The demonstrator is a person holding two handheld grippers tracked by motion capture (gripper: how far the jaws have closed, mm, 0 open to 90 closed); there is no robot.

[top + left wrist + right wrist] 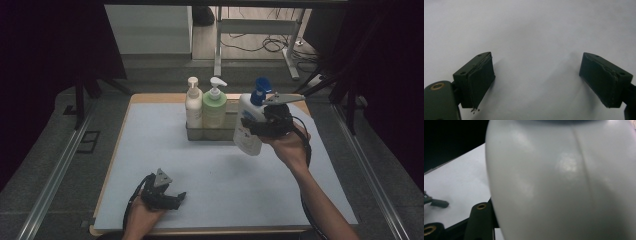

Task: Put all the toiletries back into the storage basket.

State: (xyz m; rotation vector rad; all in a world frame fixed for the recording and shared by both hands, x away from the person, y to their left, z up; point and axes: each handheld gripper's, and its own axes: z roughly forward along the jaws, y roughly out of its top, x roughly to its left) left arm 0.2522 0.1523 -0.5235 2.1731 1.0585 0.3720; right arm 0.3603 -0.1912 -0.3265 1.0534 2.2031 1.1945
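Note:
A white bottle with a blue pump top (248,135) hangs tilted above the pale mat (200,170), just right of a grey rack (227,134). My right gripper (256,128) is shut on its body from the right side. In the right gripper view the bottle's white wall (564,182) sits close to the lens, with one black finger (480,222) against its lower left. At the front left of the mat my left gripper (176,199) rests low and open. In the left gripper view (536,82) nothing but bare mat lies between its two pads.
In the rack stand a white pump bottle (193,105) and a green one (214,107), upright side by side. The rack's right end is beside the lifted bottle. The wooden table edge (107,165) borders the mat; metal rails and floor cables lie beyond.

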